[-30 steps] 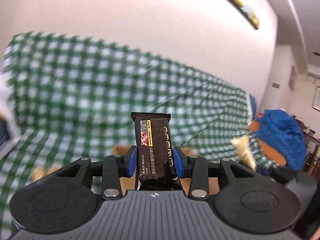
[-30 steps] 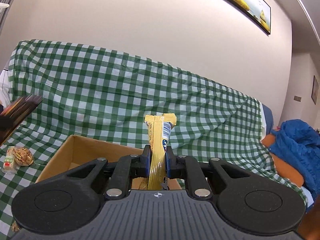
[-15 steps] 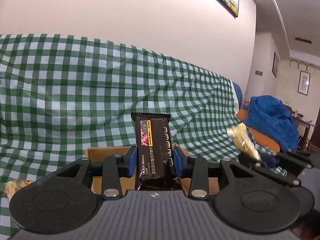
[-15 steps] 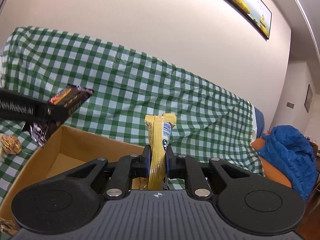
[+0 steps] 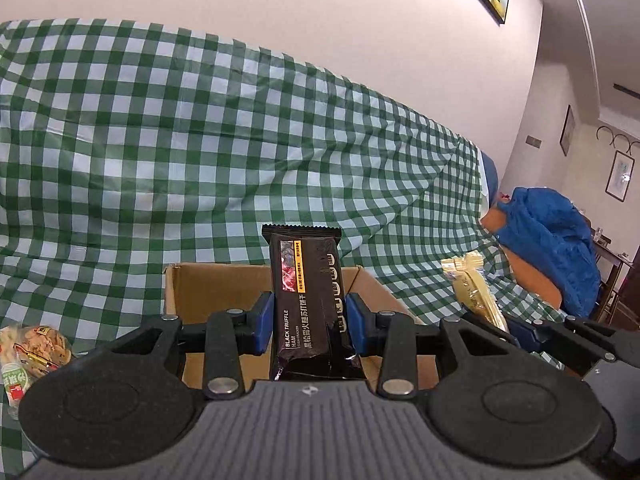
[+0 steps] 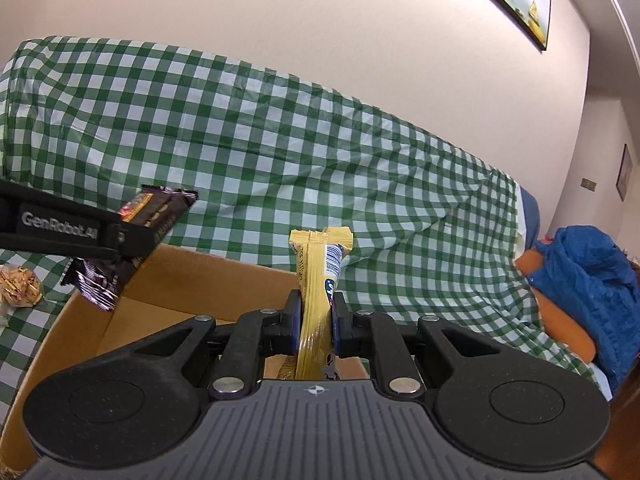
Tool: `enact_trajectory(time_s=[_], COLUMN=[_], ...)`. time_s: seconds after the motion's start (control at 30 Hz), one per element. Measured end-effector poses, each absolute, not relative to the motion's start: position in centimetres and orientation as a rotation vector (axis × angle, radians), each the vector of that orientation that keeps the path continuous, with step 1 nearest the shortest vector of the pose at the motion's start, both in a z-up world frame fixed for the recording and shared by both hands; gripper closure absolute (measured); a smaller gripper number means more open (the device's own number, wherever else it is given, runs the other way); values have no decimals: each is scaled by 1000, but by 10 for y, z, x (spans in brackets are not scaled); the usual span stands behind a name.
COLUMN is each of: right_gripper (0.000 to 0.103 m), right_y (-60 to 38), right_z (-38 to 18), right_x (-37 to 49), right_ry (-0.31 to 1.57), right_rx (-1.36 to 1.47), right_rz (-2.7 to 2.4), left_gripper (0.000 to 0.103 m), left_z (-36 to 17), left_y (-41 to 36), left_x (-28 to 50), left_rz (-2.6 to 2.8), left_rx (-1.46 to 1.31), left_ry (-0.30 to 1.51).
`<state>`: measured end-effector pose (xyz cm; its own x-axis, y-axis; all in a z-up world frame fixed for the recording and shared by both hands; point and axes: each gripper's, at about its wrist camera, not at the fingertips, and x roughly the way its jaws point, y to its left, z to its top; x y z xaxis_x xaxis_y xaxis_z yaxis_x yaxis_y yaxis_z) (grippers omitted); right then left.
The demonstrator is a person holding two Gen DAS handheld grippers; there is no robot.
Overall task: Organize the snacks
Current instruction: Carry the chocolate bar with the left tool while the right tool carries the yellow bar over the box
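Two snacks are in my grip at once. My left tongs (image 5: 310, 318) are clamped on the black cracker packet (image 5: 306, 300), standing upright; my right tongs (image 6: 316, 318) are pinched tight on the thin yellow packet (image 6: 318, 280). Just beyond both sits the open cardboard box (image 6: 192, 276) on the green checked cloth (image 6: 260, 140), with a loose snack bag (image 5: 28, 350) lying outside it to the left. My worry: both tongs crowd the same opening, so they could knock together, or a packet let go too far forward could catch the rim and fall onto the cloth.

Checked sofa cover (image 5: 208, 152) (box (image 5: 208, 288), snack bag (image 5: 30, 350))
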<state>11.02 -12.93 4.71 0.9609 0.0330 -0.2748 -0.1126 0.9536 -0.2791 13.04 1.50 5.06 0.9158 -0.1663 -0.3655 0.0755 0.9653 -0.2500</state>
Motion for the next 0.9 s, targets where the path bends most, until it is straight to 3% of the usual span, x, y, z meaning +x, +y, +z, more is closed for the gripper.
enact_trajectory(time_s=[0.9], right_gripper=[88], right_y=[-127], right_z=[46], right_x=[107], right_ry=[272], right_rx=[-306], right_rz=[76], left_gripper=[61], left_z=[51], left_y=[16], left_x=[129], left_rz=[-121], left_rx=[-236], left_ry=[394])
